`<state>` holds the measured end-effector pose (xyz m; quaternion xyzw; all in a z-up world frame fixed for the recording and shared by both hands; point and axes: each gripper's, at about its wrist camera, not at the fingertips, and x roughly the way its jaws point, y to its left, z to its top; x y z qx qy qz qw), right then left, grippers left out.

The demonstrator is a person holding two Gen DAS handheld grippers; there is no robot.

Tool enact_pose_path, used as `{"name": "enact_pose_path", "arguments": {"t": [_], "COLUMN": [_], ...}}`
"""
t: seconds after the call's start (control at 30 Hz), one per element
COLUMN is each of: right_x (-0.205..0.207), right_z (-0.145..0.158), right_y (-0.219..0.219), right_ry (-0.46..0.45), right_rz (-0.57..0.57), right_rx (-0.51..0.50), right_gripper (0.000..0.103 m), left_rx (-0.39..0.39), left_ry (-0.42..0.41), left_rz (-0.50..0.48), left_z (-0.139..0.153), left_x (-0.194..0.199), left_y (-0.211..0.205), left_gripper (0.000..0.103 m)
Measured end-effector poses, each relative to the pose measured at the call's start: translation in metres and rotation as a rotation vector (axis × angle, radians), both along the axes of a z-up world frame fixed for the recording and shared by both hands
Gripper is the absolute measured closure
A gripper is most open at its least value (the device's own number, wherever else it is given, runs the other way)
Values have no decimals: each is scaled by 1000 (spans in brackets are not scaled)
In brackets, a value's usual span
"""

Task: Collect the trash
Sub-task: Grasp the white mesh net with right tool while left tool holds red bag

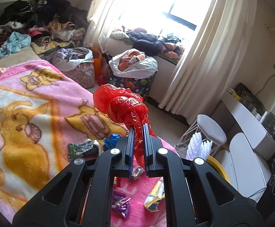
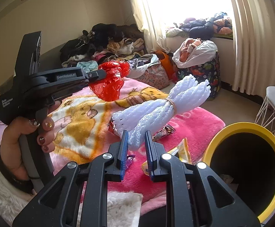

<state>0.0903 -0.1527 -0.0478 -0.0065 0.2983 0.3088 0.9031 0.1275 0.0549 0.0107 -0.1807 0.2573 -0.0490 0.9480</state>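
Observation:
My left gripper [image 1: 138,127] is shut on a crumpled red plastic bag [image 1: 122,104] and holds it above the pink blanket; it also shows in the right wrist view [image 2: 111,81]. My right gripper [image 2: 136,134] is shut on a white foam net bundle [image 2: 162,104] tied with a rubber band, held above the bed; the bundle shows in the left wrist view [image 1: 199,145]. A yellow-rimmed bin [image 2: 251,162] stands open at the right, beside the bed. Wrappers lie on the blanket: a yellow one [image 1: 155,196], a purple one [image 1: 121,204], a dark packet [image 1: 84,148] and a blue bag [image 1: 111,140].
The pink cartoon blanket [image 1: 23,113] covers the bed. Piles of clothes [image 1: 37,22] lie at the bed's far end. Bags of clothes [image 1: 135,64] stand on the floor by the curtain. A white stool [image 1: 211,128] and a white desk [image 1: 251,124] stand at the right.

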Motion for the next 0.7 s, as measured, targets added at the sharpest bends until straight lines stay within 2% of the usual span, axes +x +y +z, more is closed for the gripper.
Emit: {"name": "enact_pose_path", "arguments": {"t": [0.7], "right_x": [-6], "right_z": [7], "right_y": [-43], "right_ry": [2], "right_rz": [-78], "right_rx": [56], "right_gripper": [86], "left_rx": [47], "left_ry": [0], "left_rz": [-103], "left_z": [3], "left_x": [4], "left_y": [-55], "left_gripper": [99]}}
